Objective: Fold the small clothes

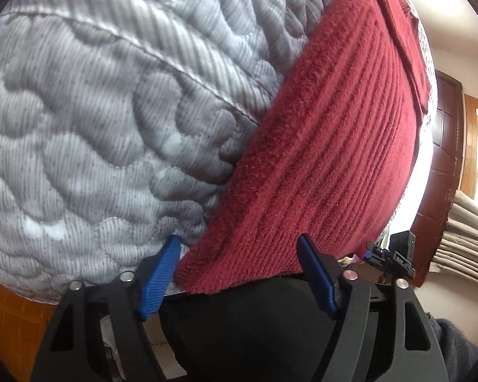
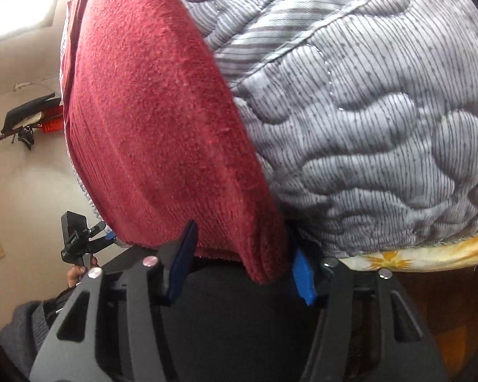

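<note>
A red cloth (image 1: 318, 146) lies spread on a grey quilt (image 1: 95, 111), its near hem sitting at the tips of both hand-held grippers. The left hand-held gripper (image 1: 239, 254) has its blue fingers (image 1: 162, 280) apart, one finger just outside the cloth's left corner on the quilt and the other over the ribbed hem to its right; nothing is pinched. The right hand-held gripper (image 2: 239, 254) also stands apart, straddling the opposite near corner, where the cloth (image 2: 162, 121) droops in a rolled lip between its fingers (image 2: 181, 264) without being clamped.

Judged from this, the fold is at the grasp stage: both near corners are lined up for pinching, and no crease has yet been made at this hem. A narrow flap already lies turned over along the cloth's far right edge in the left view. The next move calls for both tools to close on their corners together, with enough bite to catch the thick terry but not the quilt beneath, then lift evenly so the hem stays straight.

Beyond the quilt (image 2: 382, 127), a flowered sheet (image 2: 414, 258) shows at the bed's edge beside the right tool. No containers are visible in either view.
</note>
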